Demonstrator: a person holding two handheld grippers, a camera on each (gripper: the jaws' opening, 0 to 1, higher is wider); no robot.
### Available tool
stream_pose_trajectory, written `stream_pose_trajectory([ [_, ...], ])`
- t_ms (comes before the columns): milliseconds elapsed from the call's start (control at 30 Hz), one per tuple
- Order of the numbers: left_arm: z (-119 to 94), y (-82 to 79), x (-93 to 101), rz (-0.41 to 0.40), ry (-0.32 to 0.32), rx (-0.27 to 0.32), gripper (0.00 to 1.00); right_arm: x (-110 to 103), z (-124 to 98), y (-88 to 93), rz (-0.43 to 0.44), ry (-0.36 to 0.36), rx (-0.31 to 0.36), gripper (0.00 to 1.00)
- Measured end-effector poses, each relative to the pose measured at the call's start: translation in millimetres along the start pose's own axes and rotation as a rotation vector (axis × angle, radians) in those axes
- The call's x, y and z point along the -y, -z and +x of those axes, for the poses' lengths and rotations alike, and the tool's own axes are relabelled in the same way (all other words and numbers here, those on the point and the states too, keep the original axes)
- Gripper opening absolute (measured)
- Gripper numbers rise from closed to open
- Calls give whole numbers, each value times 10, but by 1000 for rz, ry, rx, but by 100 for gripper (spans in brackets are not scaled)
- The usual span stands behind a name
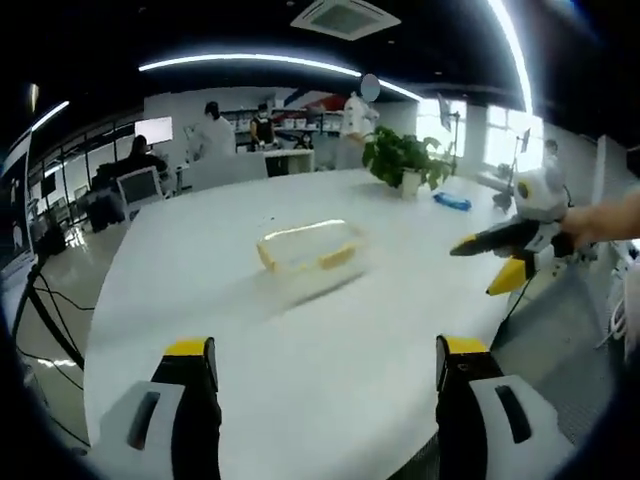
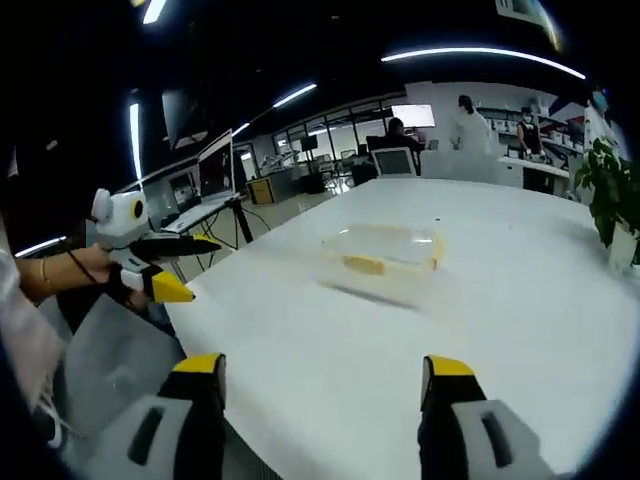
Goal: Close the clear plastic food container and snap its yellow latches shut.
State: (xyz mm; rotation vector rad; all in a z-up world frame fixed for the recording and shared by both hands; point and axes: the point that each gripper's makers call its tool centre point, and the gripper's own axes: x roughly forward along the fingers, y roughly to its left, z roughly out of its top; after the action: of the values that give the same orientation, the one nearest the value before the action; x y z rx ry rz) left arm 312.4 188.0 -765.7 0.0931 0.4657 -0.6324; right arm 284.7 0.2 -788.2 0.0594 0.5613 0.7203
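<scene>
A broad white table (image 1: 330, 330) in an open office carries the clear plastic container with yellow latches (image 1: 308, 246), seemingly lidded; both grippers' jaws stand apart, empty.

Open-plan office or lab: desks with monitors (image 1: 138, 184), ceiling strip lights (image 1: 250, 60), white-coated people (image 1: 213, 130).
</scene>
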Motion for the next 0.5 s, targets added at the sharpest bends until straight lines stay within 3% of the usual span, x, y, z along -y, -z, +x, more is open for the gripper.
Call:
stream_pose_trajectory([
  [67,-14,0,-9,-4,-4,1,89,-45,-2,-7,10,-16,15,79],
  [233,-6,38,-70,-16,-29,-4,88,-107,15,-3,-58,-20,5,79],
  [400,25,33,-63,-33,-25,0,87,-94,23,-54,-36,-15,36,79],
  [500,54,31,-62,-71,-17,2,84,-80,56,3,-39,-20,13,77],
])
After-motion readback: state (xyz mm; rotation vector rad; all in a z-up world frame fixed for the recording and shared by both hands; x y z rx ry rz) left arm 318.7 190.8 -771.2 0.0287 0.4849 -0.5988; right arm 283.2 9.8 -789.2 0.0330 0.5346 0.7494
